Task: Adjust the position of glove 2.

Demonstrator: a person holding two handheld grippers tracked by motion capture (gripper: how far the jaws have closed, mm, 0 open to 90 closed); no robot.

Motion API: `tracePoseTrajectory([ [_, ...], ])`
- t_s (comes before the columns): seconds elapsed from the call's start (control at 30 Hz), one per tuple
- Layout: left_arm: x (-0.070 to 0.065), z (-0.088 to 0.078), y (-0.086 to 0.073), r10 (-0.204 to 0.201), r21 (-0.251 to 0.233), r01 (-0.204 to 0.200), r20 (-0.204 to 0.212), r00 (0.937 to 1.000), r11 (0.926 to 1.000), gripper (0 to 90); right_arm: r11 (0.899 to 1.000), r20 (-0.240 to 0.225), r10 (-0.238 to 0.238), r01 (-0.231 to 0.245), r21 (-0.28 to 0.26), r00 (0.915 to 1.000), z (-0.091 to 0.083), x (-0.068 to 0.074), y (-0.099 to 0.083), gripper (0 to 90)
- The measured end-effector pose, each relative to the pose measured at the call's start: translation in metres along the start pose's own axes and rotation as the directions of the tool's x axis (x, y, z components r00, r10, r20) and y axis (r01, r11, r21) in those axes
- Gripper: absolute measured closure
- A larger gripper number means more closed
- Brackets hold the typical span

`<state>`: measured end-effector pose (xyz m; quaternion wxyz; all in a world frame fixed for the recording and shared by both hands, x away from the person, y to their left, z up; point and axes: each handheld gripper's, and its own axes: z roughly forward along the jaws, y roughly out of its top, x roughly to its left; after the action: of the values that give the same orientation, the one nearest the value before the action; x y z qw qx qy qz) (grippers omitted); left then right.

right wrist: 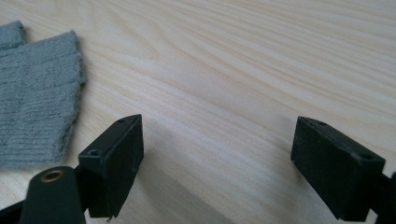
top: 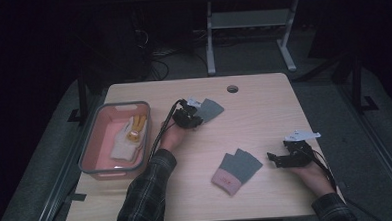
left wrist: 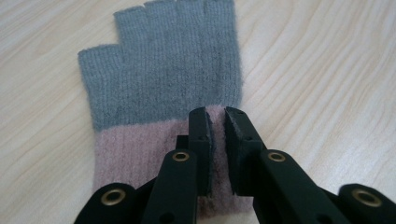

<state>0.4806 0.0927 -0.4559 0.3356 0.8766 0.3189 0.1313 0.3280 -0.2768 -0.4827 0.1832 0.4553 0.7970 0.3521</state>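
Left gripper (left wrist: 217,119) is clamped on the pink cuff of the far glove (left wrist: 163,93). Right gripper (right wrist: 215,149) stands wide open, empty, beside the near glove (top: 236,171).

The glove (left wrist: 163,88) under my left gripper (left wrist: 216,121) is grey knit with a dusty pink ribbed cuff, and the gripper itself is black with brass-coloured rivets. The second glove (top: 238,171) by my right gripper (top: 272,157) shows the same grey and pink. The counter (top: 264,112) is pale wood grain. The bin (top: 93,145) is pink with a grey rim, holding a cream and yellow glove (top: 130,138). My sleeves (top: 145,198) are dark plaid.
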Motion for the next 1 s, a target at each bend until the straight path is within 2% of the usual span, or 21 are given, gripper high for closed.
tracePoseTrajectory([
  [0.17,-0.001,-0.010,0.002,-0.054,-0.027,0.054,0.011,0.9985,0.9982,82.8,1.000,0.000,-0.001,0.001,0.000,1.0000,0.000,0.000,0.000,16.7],
  [0.23,-0.001,-0.017,0.002,-0.055,-0.034,0.056,0.019,0.9983,0.9978,82.8,1.000,-0.001,-0.002,0.002,-0.001,1.0000,0.000,0.000,0.000,16.9],
  [0.33,-0.001,-0.029,0.001,-0.087,-0.059,0.089,0.039,0.9955,0.9943,82.8,1.000,-0.009,-0.005,0.005,0.001,0.9999,0.000,0.000,0.000,17.1],
  [0.37,-0.001,-0.029,0.001,-0.087,-0.059,0.089,0.039,0.9955,0.9943,82.9,1.000,-0.009,-0.005,0.005,0.001,0.9999,0.000,0.000,0.000,17.1],
  [0.4,-0.002,-0.036,-0.001,-0.109,-0.069,0.113,0.055,0.9925,0.9912,82.9,1.000,-0.017,-0.019,0.019,-0.003,0.9997,-0.001,0.001,0.000,22.1],
  [0.47,-0.004,-0.045,-0.001,-0.117,-0.075,0.121,0.059,0.9914,0.9898,82.9,1.000,-0.021,-0.024,0.024,-0.002,0.9995,-0.002,0.003,0.002,24.1],
  [0.5,-0.004,-0.049,-0.002,-0.125,-0.080,0.130,0.061,0.9902,0.9883,82.9,1.000,-0.024,-0.028,0.029,0.005,0.9993,-0.003,0.004,0.003,28.1],
  [0.6,-0.007,-0.062,-0.004,-0.149,-0.097,0.157,0.085,0.9852,0.9828,82.9,0.999,-0.071,-0.033,0.032,-0.015,0.9970,-0.010,0.009,0.008,44.7],
  [0.63,-0.009,-0.065,-0.005,-0.160,-0.113,0.170,0.092,0.9828,0.9790,83.0,1.000,-0.082,-0.029,0.028,-0.013,0.9962,-0.012,0.011,0.009,52.9],
  [0.67,-0.011,-0.069,-0.006,-0.150,-0.113,0.160,0.097,0.9840,0.9805,82.9,0.999,-0.105,-0.032,0.030,-0.020,0.9940,-0.015,0.014,0.011,61.2],
  [0.73,-0.015,-0.076,-0.007,-0.153,-0.124,0.165,0.103,0.9828,0.9784,82.9,0.999,-0.145,-0.036,0.032,-0.031,0.9888,-0.019,0.020,0.014,73.5],
  [0.8,-0.020,-0.081,-0.008,-0.149,-0.126,0.162,0.112,0.9825,0.9786,82.9,0.999,-0.181,-0.049,0.045,-0.029,0.9823,-0.023,0.030,0.016,83.0],
  [0.83,-0.023,-0.083,-0.008,-0.160,-0.134,0.175,0.119,0.9800,0.9754,82.9,0.998,-0.198,-0.060,0.056,-0.027,0.9783,-0.024,0.035,0.016,86.1],
  [0.87,-0.025,-0.086,-0.009,-0.155,-0.134,0.171,0.122,0.9804,0.9762,82.9,0.998,-0.219,-0.066,0.062,-0.025,0.9734,-0.025,0.041,0.016,89.1],
  [0.93,-0.032,-0.091,-0.009,-0.157,-0.143,0.176,0.132,0.9787,0.9740,82.9,0.995,-0.255,-0.104,0.101,-0.023,0.9615,-0.026,0.052,0.018,89.9],
  [0.97,-0.034,-0.092,-0.010,-0.156,-0.142,0.174,0.132,0.9789,0.9744,82.9,0.993,-0.279,-0.119,0.119,-0.019,0.9528,-0.027,0.060,0.019,89.9],
  [1.0,-0.036,-0.094,-0.010,-0.150,-0.138,0.169,0.136,0.9793,0.9759,82.9,0.990,-0.286,-0.137,0.137,-0.022,0.9482,-0.028,0.065,0.019,89.9],
])
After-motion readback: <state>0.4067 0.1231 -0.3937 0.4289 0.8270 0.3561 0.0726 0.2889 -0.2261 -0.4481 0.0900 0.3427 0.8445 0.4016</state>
